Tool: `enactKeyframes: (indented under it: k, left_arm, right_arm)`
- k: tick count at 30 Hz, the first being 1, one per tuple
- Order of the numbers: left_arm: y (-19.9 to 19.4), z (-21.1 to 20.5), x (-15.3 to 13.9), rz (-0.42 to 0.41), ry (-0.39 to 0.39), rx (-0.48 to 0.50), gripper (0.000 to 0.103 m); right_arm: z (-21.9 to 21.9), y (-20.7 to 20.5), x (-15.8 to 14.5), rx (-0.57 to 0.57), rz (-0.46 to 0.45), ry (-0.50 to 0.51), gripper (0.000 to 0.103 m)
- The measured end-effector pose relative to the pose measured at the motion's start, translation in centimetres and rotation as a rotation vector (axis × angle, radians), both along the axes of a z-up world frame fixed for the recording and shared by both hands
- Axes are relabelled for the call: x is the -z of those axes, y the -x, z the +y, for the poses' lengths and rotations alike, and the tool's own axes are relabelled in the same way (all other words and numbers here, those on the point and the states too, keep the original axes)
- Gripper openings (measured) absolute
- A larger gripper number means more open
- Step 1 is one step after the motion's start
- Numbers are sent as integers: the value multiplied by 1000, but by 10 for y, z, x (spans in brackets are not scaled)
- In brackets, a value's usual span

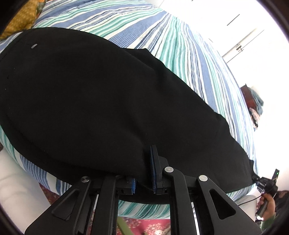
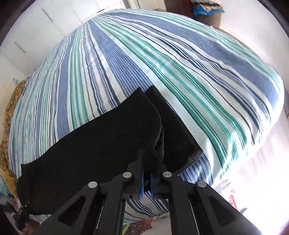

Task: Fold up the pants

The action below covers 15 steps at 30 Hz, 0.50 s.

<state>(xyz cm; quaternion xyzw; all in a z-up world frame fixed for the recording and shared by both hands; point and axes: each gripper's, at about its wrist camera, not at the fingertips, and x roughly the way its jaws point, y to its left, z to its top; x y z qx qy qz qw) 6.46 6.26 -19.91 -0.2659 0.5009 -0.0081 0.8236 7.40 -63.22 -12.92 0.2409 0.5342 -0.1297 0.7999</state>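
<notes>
Your black fabric pants (image 1: 94, 94) lie spread across the bed's blue, teal and white striped cotton sheet (image 1: 162, 36), filling the centre and left of the left wrist view and running down to the lower right of that frame. Your left gripper (image 1: 144, 173), at the bottom centre of that view, is clenched on the near edge of the pants: the dark cloth passes between its blue-padded fingers (image 1: 153, 168) and folds over the left one. A mustard-yellow patterned cushion (image 1: 19, 19) sits in the upper left corner. At the lower right edge you can see your right hand (image 1: 267, 204) wrapped around the handle of the other tool, just past the far end of the pants.

In the right wrist view the pants (image 2: 90, 148) stretch from the lower left of the frame up to the centre, where one end is bunched and doubled over, with a flat hemmed leg end lying on the sheet (image 2: 180, 63) just to the right. Your right gripper (image 2: 147, 180), at the bottom centre, is clamped on that bunched cloth, which is pinched between its blue pads (image 2: 142, 184). A brown rounded basket with blue cloth on top (image 2: 207, 12) stands beyond the bed at the top right.
</notes>
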Motion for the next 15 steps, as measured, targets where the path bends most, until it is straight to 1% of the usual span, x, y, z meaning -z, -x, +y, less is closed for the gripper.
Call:
enactKeyframes:
  k: [2,5,8,12,15]
  left_arm:
    - [3,6,-1,-1,38,-16,16]
    - [6,10,-2,3,56,-26,15]
    - [11,10,-4,-3,49,-26,12]
    - [13,11,-5,-3,47,-30,9]
    - [13,8,-9,-4,17,-25,7]
  right_arm:
    - [-8,2,0,36,-28,-32,5]
    - [-7,4,1,35,-37,-14,5]
    - [-5,8,-2,36,-53,1,5]
    - [-6,9,1,51,-58,-16,5]
    - [-9,11,0,51,-58,-16,5]
